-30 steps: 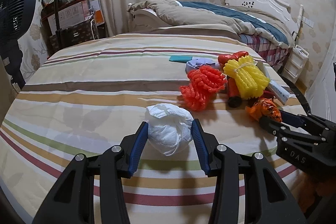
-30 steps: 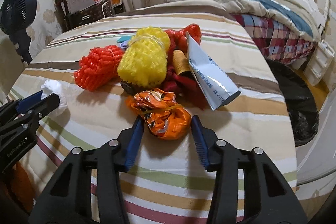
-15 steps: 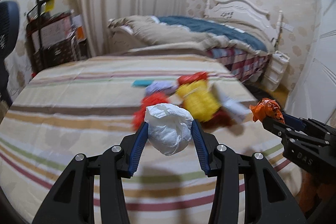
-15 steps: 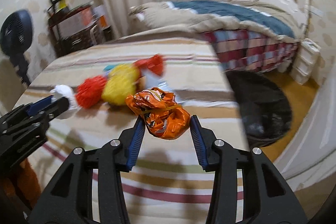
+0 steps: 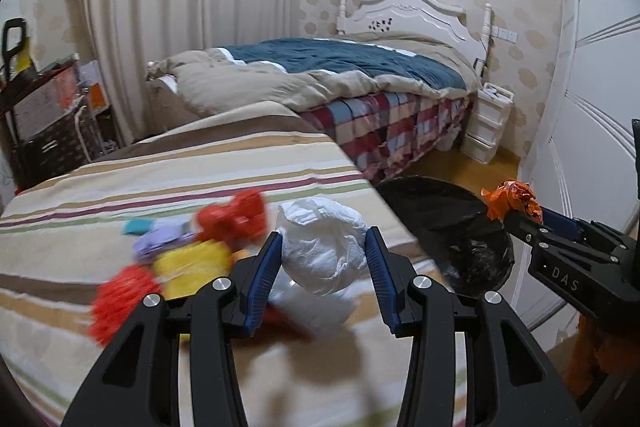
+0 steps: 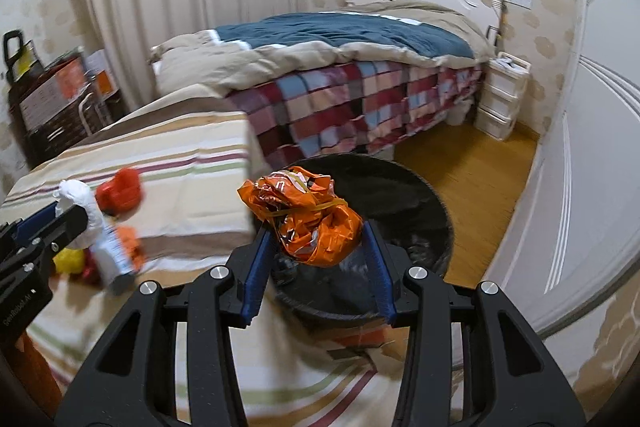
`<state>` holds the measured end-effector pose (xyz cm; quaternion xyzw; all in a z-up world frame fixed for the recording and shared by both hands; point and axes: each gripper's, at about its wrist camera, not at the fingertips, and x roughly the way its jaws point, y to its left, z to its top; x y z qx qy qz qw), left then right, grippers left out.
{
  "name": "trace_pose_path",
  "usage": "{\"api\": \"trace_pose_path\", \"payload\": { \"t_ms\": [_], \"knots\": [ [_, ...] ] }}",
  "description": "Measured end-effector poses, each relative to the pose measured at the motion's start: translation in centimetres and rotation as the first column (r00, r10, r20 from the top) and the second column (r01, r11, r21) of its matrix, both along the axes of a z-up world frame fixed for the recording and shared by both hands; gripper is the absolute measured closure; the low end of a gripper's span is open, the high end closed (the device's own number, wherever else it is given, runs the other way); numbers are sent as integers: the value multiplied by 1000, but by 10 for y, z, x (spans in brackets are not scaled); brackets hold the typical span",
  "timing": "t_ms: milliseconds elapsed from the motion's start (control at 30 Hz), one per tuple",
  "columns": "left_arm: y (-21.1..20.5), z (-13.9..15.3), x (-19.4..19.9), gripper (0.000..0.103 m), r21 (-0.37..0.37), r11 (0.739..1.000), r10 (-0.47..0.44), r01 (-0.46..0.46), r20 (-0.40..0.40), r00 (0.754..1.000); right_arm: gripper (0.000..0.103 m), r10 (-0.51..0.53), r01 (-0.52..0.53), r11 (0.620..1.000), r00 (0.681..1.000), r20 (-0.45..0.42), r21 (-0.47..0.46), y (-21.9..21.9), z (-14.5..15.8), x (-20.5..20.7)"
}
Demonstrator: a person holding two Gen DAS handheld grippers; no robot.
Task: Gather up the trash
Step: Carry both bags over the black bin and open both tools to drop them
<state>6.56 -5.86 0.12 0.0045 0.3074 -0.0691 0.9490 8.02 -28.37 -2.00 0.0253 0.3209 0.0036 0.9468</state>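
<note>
- The left gripper (image 5: 323,259) pinches a white paper wad (image 5: 324,247) above the striped bed (image 5: 200,163).
- The right gripper (image 6: 316,247) pinches an orange wrapper (image 6: 308,215) over the black bin (image 6: 420,195), right of the bed.
- More trash (image 5: 180,259) lies blurred on the bed, left.

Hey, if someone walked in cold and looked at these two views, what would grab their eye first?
Probably the crumpled orange wrapper clamped in the right gripper, poised above the black-lined trash bin beside the striped table. Next, the white paper wad held in the left gripper, above the blurred bright litter on that table.
</note>
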Motion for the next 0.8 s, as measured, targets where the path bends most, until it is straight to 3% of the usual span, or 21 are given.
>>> {"api": "trace_pose_path", "payload": {
  "t_ms": [400, 800],
  "knots": [
    [-59, -20, 70, 58, 9, 1000, -20, 20, -77, 997, 60, -55, 55, 998, 998, -36, 14, -41, -23, 53],
    [-85, -27, 98, 57, 59, 998, -17, 23, -97, 995, 60, -60, 61, 998, 996, -64, 17, -51, -37, 81]
  ]
}}
